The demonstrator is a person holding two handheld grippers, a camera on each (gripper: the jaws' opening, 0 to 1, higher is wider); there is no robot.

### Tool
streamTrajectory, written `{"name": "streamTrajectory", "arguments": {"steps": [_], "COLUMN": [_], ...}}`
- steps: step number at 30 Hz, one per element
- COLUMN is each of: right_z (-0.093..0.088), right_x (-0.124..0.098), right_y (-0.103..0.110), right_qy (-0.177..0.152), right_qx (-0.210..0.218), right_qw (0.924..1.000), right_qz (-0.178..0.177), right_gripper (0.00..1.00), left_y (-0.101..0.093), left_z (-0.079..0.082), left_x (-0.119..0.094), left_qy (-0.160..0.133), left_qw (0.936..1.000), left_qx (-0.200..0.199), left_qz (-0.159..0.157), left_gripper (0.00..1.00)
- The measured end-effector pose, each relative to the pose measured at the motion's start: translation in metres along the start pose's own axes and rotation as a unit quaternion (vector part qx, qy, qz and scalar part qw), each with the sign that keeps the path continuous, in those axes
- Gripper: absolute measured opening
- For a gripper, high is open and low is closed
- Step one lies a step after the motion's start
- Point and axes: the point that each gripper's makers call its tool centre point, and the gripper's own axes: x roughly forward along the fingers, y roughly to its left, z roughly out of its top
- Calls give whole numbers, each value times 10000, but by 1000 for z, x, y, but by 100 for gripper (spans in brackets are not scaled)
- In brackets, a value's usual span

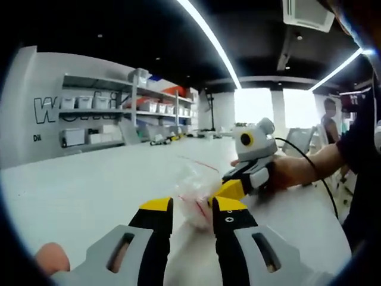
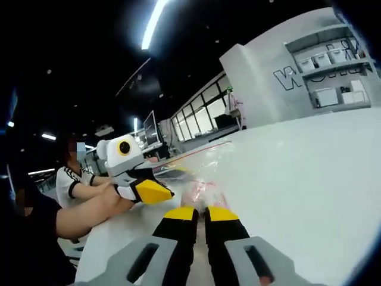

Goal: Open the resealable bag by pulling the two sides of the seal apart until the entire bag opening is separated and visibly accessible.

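bag: clear resealable bag (image 1: 193, 193) on white table (image 1: 89, 185), just ahead of both tips | left gripper (image 1: 193, 208): jaws slightly parted, empty | right gripper (image 2: 200, 213): nearly shut, apparently pinching bag's near edge (uncertain) | progress: seal looks unopened, pulling apart remains

In the right gripper view, the right hand-held gripper (image 2: 200, 215) has its yellow-tipped jaws nearly together at the edge of a clear resealable bag (image 2: 199, 170) on the white desk (image 2: 309, 179), with the left hand-held gripper (image 2: 156, 192) just beside the bag.
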Motion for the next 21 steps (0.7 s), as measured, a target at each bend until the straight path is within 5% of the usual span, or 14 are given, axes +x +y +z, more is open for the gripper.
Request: {"name": "streamTrajectory", "arguments": {"steps": [21], "right_z": [-9], "right_x": [-2], "right_y": [21], "right_qy": [85], "right_qx": [-116], "right_qw": [9995], "right_qz": [286], "right_gripper": [1], "left_y": [-4], "left_z": [-5], "left_x": [3], "left_qy": [99], "left_qw": [9998], "left_qx": [-22], "left_qz": [-170], "left_gripper": [21]}}
